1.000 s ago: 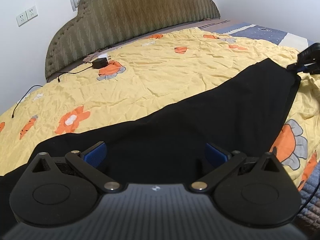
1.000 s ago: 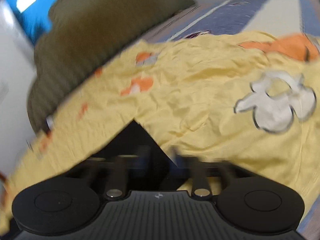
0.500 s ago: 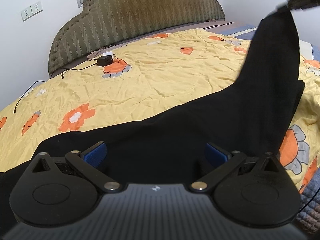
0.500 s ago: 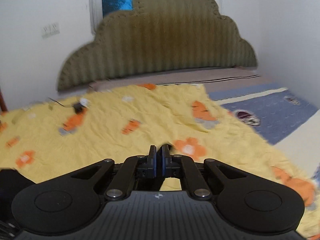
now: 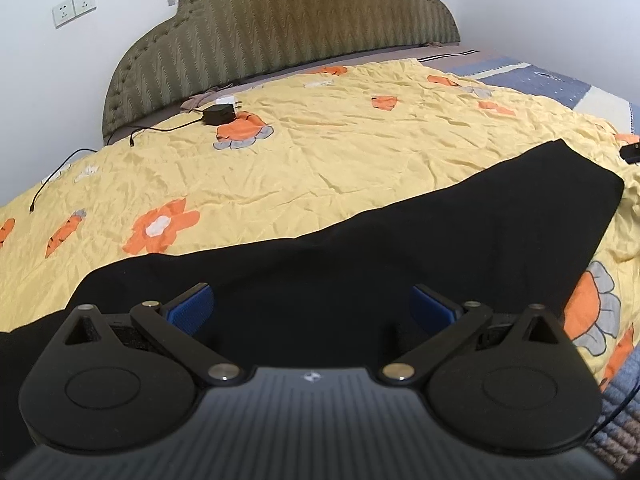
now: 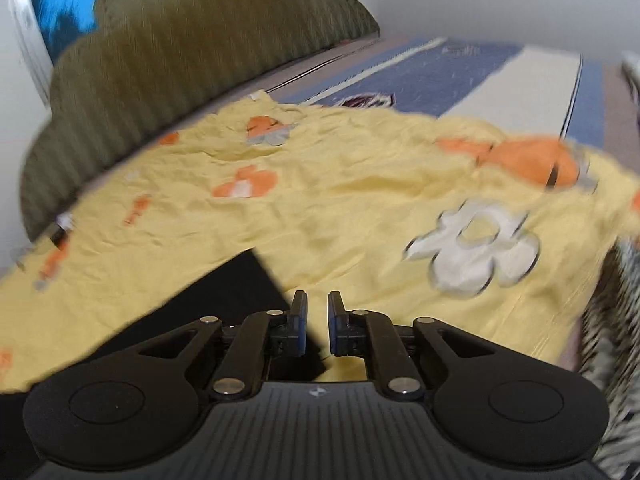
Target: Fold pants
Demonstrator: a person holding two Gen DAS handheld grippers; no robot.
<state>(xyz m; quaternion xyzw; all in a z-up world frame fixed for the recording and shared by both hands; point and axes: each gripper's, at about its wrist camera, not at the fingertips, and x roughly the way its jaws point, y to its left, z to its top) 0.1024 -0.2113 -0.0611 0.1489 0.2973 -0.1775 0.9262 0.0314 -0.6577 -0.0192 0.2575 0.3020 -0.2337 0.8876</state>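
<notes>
One pair of matte black cloth pants (image 5: 400, 240) lies flat on the crinkled yellow quilt with orange flower prints (image 5: 320, 160), spread as a wide band from the near left to a squared end at the right. The padded olive scalloped headboard (image 5: 280, 28) has a zigzag weave.

Left gripper (image 5: 312, 308): blue ribbed pads spread wide, released, hanging over the pants' middle with no pinch.

Right gripper (image 6: 317, 320): narrow gap between the pads, jaws have just been opening. A black pants corner (image 6: 240, 280) sits under and between them, and I cannot tell whether the pads press on it.

Half a second ago that end was hoisted high in the air; now it's back down on the quilt.

One black charger brick (image 5: 218, 114), two white wall sockets (image 5: 74, 7).
</notes>
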